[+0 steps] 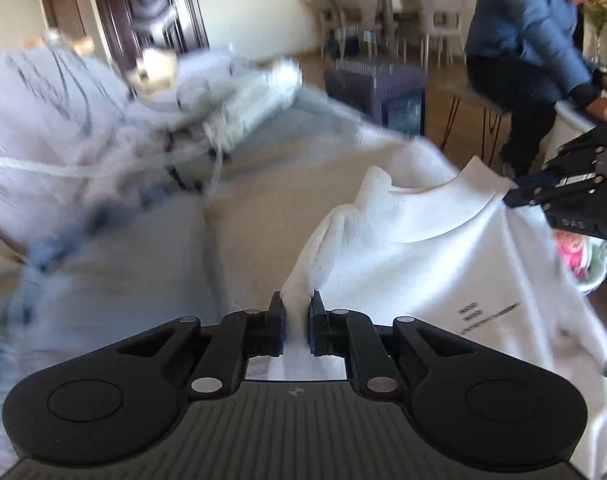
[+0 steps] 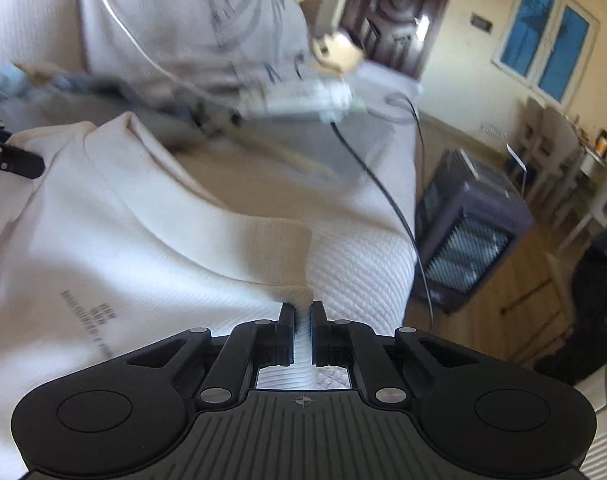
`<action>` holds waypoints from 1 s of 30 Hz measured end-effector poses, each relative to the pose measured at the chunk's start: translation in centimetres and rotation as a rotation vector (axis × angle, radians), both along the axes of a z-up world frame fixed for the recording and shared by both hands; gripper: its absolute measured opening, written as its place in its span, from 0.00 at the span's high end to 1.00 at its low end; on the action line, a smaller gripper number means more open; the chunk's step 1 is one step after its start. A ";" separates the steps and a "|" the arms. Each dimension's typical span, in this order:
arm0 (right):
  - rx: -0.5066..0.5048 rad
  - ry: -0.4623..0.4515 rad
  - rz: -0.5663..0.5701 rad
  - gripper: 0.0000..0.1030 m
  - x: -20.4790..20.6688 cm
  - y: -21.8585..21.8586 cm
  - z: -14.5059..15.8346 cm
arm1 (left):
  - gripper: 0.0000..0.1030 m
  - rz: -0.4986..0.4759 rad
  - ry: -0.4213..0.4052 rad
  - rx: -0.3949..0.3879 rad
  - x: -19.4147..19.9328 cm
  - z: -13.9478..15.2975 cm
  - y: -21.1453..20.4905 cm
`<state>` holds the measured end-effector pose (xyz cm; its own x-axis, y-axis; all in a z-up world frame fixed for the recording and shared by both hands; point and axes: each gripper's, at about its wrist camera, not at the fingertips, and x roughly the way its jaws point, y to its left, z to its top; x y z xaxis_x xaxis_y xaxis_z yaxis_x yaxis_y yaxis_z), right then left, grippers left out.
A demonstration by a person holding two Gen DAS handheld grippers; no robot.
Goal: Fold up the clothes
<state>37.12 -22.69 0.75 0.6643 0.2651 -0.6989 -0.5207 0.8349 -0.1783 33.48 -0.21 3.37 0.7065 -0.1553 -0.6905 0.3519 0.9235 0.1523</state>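
Both grippers are pinching the white sweatshirt (image 1: 443, 264) at its shoulders, one each side of the collar (image 2: 207, 220). Left gripper (image 1: 296, 300) is clamped on a bunched fold, right gripper (image 2: 302, 309) is clamped on fabric just under the collar edge. The sweatshirt hangs between them over a pale sofa (image 1: 239, 200), small print facing out. Behind it, blurry cables (image 2: 387, 184), a dark heater (image 1: 387, 92), and a person (image 1: 531, 52) sitting.

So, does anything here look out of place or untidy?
Yes. Behind the white sweatshirt that the left gripper and right gripper pinch, a heap of clothes and loose cables trails across the sofa, tangled rather than laid flat.
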 end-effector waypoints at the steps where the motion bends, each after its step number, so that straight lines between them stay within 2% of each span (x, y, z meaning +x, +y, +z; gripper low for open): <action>1: -0.014 0.007 -0.009 0.93 0.6 0.4 -0.7 | 0.90 0.007 0.016 0.005 0.9 -1.1 0.0; 5: -0.070 0.034 -0.044 0.93 3.1 2.0 -3.6 | 0.85 0.002 0.076 0.023 2.9 -4.2 -0.2; 6: -0.084 0.040 -0.053 0.93 3.7 2.4 -4.3 | 0.80 -0.007 0.081 0.031 3.0 -4.8 -0.2; 8: -0.106 0.054 -0.068 0.92 4.8 3.0 -5.5 | 0.60 -0.004 0.070 0.024 2.8 -5.3 0.2; 9: -0.101 0.061 -0.069 0.91 4.9 2.8 -5.4 | 0.54 0.000 0.068 0.014 2.8 -5.3 0.4; 12: -0.045 0.078 -0.081 0.87 4.7 2.1 -4.7 | 0.50 0.030 0.095 -0.058 2.3 -4.7 1.7; 14: 0.003 0.067 -0.083 0.80 3.8 1.4 -3.7 | 0.43 0.058 0.099 -0.107 1.0 -3.5 2.6; 18: 0.047 0.018 -0.063 0.63 0.5 0.0 -1.1 | 0.31 0.048 0.044 -0.154 -3.8 -0.4 4.3; 21: 0.058 -0.003 -0.055 0.62 -2.9 -0.8 0.7 | 0.28 0.072 0.033 -0.184 -8.1 1.3 4.7; 26: 0.054 0.030 0.032 0.62 -9.7 -0.3 2.6 | 0.28 -0.029 0.029 -0.273 -15.0 2.1 4.1; 30: 0.040 0.026 0.122 0.62 -15.1 1.1 3.4 | 0.28 -0.060 0.058 -0.228 -19.0 0.6 3.1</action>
<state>22.02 -21.61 4.19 0.6070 0.3710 -0.7028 -0.6228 0.7714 -0.1307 14.46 2.84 3.97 0.6516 -0.3528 -0.6715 0.4096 0.9087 -0.0799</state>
